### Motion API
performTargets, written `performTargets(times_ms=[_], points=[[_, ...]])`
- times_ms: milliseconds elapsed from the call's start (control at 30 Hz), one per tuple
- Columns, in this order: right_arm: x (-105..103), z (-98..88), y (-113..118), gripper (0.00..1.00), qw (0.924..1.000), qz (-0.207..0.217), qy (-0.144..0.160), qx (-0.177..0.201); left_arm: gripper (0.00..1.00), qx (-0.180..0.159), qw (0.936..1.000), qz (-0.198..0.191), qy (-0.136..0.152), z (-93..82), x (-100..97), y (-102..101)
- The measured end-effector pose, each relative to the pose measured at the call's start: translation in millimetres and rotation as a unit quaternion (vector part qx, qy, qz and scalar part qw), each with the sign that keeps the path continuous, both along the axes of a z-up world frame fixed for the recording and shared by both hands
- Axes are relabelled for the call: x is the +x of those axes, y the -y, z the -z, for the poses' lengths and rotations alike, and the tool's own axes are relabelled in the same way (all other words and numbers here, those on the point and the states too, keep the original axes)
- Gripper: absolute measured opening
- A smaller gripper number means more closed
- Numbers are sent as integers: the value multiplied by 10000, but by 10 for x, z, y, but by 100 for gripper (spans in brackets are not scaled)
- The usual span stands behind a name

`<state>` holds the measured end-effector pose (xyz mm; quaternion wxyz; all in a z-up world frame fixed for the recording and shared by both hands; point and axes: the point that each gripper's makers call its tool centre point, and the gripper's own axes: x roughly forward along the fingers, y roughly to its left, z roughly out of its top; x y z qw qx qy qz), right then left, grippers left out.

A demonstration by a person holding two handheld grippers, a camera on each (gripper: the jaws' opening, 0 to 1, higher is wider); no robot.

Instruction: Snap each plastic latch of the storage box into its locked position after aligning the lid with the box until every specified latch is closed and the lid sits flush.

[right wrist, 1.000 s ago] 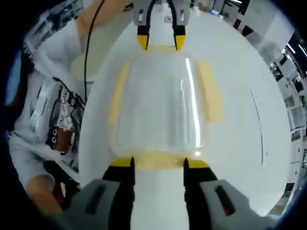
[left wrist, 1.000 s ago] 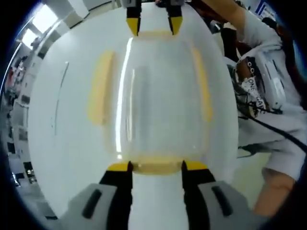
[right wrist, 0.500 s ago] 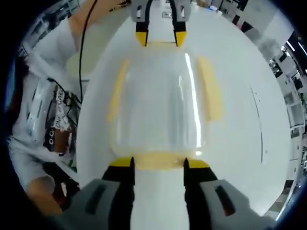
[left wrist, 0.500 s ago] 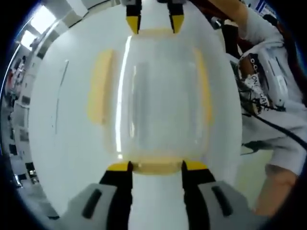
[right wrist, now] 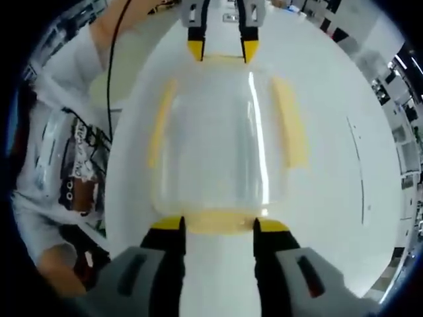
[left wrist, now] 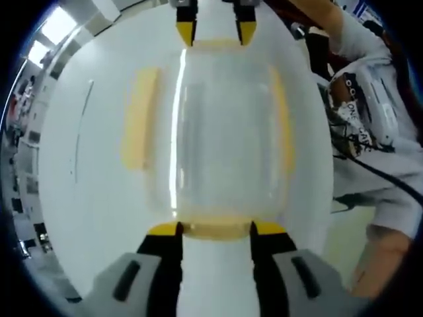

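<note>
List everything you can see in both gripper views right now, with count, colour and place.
storage box: one, clear plastic with lid on, on the table between the two grippers
latches: four, yellow, one on each side of the box; each gripper's jaws straddle an end latch
table: one, white, under the box
cable: one, black, running by the person's arm
left gripper: black and grey jaws with yellow tips, open at the near end latch
right gripper: same colours, open at the opposite end latch
person: one, white printed shirt, beside the table
</note>
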<state>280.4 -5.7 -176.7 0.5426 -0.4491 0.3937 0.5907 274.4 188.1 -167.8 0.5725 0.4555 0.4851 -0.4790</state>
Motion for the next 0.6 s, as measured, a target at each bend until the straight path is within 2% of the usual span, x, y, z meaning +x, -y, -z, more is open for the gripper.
performTargets(times_ms=[133, 600], points=[[9, -5, -3, 40, 10000, 36, -42, 47, 40, 19, 10000, 5, 6, 53, 4, -9], [5, 47, 25, 41, 9999, -63, -36, 100, 40, 51, 10000, -19, -29, 62, -17, 7]])
